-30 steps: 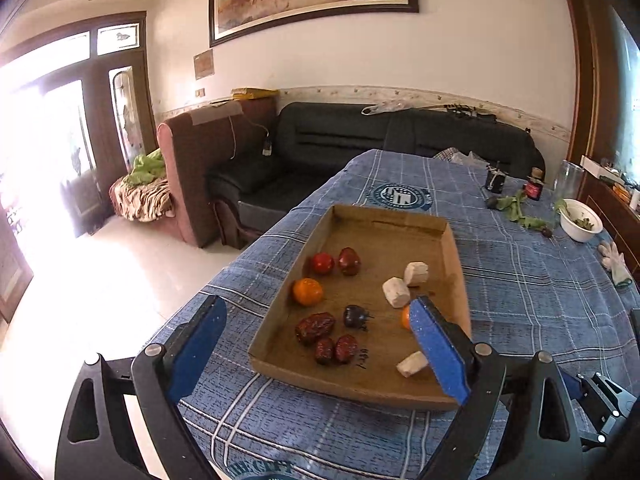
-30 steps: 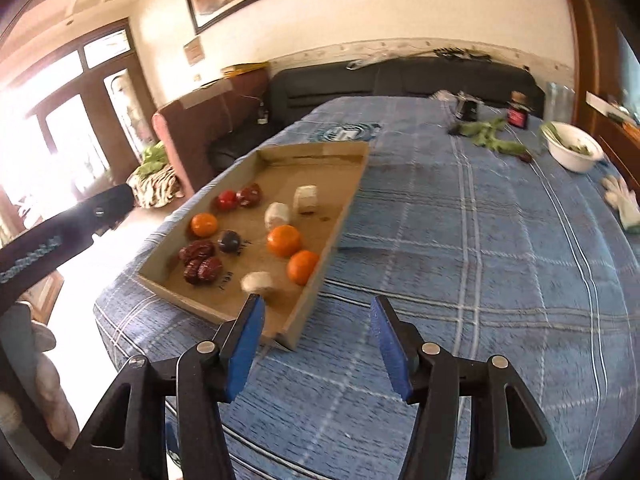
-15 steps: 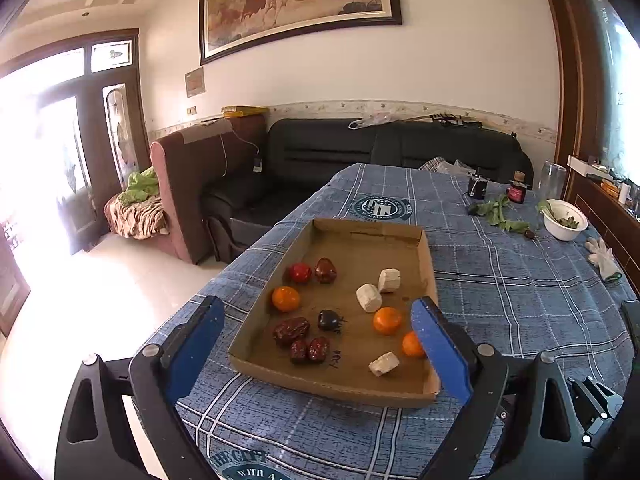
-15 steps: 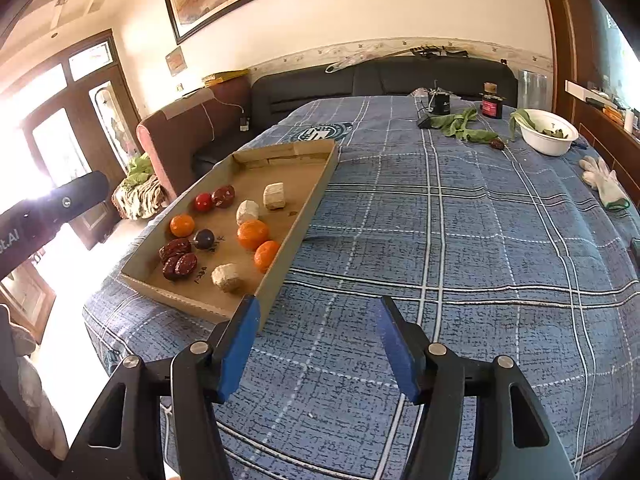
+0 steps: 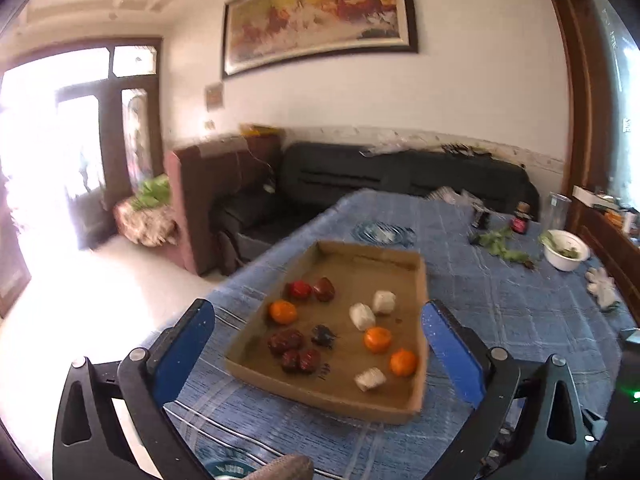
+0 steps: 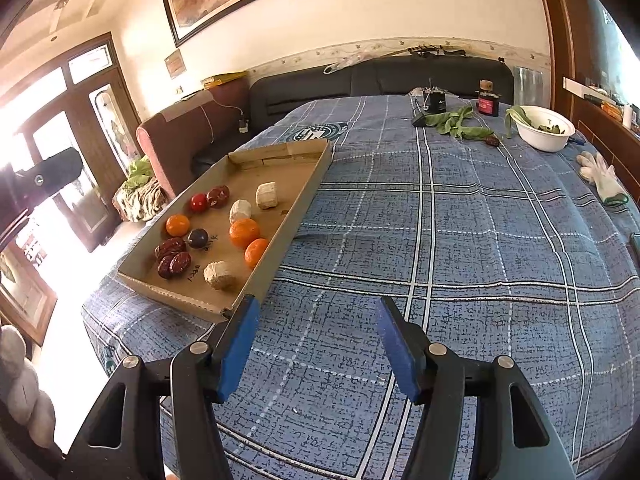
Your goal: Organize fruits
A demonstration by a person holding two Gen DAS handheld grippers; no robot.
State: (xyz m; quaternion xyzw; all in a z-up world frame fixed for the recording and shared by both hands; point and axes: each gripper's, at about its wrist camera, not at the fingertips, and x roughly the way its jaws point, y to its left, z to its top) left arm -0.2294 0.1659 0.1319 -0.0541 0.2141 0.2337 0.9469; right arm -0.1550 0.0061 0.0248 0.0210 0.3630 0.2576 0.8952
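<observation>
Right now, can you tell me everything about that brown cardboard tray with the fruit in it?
The shallow brown cardboard tray is rectangular with low folded walls and no lid. It lies flat on the blue checked tablecloth, near the table's edge. Inside sit three oranges, dark red dates, a red fruit, a dark purple one and three pale chunks. Neither gripper is seen touching it.

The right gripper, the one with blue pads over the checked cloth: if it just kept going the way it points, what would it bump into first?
Most likely the blue checked tablecloth itself. The right gripper stands open and empty, tilted down at bare cloth; the cardboard tray lies just left of that line, though depth is hard to judge.
</observation>
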